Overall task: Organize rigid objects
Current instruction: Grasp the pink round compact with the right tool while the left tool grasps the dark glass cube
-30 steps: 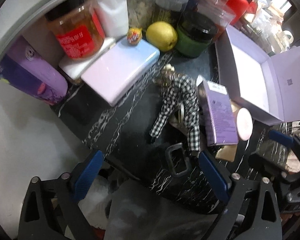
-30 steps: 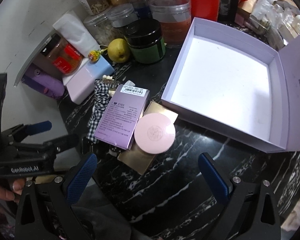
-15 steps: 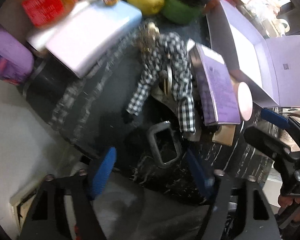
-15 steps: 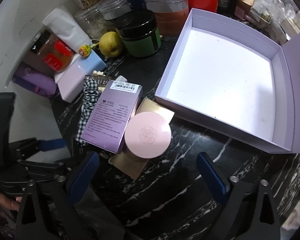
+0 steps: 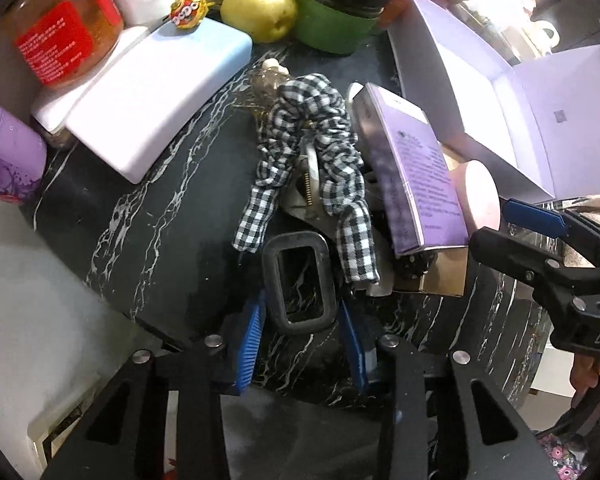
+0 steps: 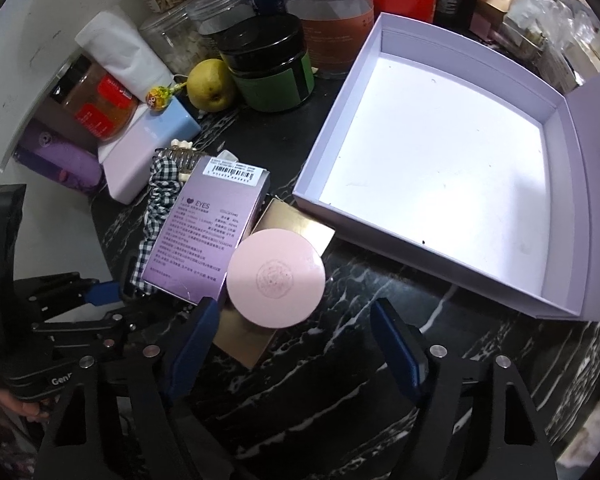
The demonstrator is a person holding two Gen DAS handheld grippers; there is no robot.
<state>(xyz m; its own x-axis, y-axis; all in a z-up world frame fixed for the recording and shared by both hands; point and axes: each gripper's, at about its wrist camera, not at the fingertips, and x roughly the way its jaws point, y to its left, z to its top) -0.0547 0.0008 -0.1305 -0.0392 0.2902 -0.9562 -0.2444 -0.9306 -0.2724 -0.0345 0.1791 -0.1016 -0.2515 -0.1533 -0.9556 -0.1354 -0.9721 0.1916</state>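
Observation:
On the black marble counter, a black rectangular ring point(image 5: 300, 280) lies between the fingers of my left gripper point(image 5: 302, 340). Its jaws are closing and the blue pads sit against the ring's sides. A checked scrunchie point(image 5: 316, 148) and a hair claw point(image 5: 268, 76) lie just beyond. My right gripper point(image 6: 296, 340) is closing with a pink round compact point(image 6: 276, 278) just ahead between its fingers, pads clear of it. The compact rests on a gold card point(image 6: 296, 220) beside a purple carton point(image 6: 204, 236). An open lilac box point(image 6: 440, 168) stands empty to the right.
Jars crowd the back: a green-banded one point(image 6: 268, 64), a red-labelled one point(image 5: 64, 32), clear tubs. A pear point(image 6: 210, 84), a lollipop point(image 5: 188, 8), a pastel slab point(image 5: 156, 92) and a purple tube point(image 5: 4, 152) sit at back left. The counter ends at the near left.
My left gripper sank toward the black ring and its jaws narrowed from wide apart to the ring's sides. The right jaws narrowed, and the pink compact now sits closer to them.

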